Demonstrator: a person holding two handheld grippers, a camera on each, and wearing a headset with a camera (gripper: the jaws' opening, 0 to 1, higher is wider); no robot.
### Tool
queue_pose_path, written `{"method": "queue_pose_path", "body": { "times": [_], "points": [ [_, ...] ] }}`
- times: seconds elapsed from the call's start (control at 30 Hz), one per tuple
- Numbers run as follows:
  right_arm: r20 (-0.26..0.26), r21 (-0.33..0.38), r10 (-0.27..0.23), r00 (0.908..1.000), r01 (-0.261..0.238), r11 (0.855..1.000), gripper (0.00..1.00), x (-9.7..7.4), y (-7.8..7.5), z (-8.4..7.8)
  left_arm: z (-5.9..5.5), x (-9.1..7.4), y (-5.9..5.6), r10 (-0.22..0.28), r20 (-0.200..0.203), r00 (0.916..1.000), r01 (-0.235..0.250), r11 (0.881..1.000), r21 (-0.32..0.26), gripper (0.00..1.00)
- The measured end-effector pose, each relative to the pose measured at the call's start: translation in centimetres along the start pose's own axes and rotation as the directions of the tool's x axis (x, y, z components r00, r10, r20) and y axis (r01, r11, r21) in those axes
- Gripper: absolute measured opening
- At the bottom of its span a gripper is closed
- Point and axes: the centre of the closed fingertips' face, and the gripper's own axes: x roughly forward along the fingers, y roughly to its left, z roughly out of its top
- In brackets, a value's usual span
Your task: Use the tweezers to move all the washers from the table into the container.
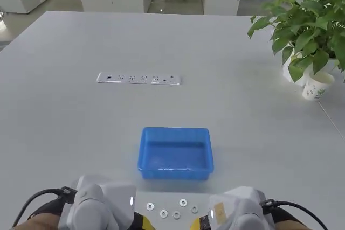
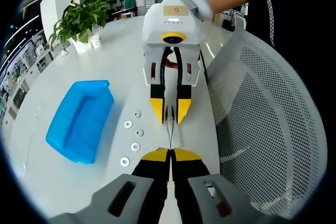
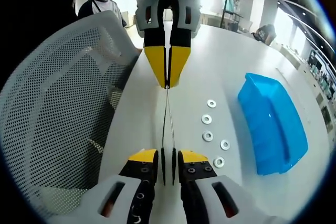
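Note:
Thin metal tweezers (image 2: 169, 129) span the gap between my two grippers, just above the white table. My left gripper (image 2: 170, 153) is shut on the pointed end. My right gripper (image 3: 168, 155) is shut on the wider end of the tweezers (image 3: 168, 119). Each gripper faces the other: the right gripper (image 2: 169, 116) in the left gripper view, the left gripper (image 3: 167, 80) in the right gripper view. Several small steel washers (image 1: 176, 215) lie on the table beside the tweezers, also seen as washers (image 2: 135, 147) and washers (image 3: 208, 136). The blue container (image 1: 176, 154) stands just beyond them, with nothing in it.
A white power strip (image 1: 138, 78) lies farther back on the table. A potted plant (image 1: 307, 30) and a paper cup (image 1: 315, 85) stand at the far right. A white mesh chair back (image 2: 262, 103) is close to the table's near edge.

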Motion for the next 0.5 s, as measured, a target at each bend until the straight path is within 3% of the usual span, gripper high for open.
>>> {"method": "queue_pose_path", "body": {
  "times": [0.5],
  "points": [
    [-0.004, -0.001, -0.021, 0.9998, 0.021, 1.0, 0.1, -0.3, -0.2, -0.1, 2.0, -0.6, 0.2, -0.01, 0.039, 0.9992, 0.009, 1.0, 0.016, 0.04]
  ]
}}
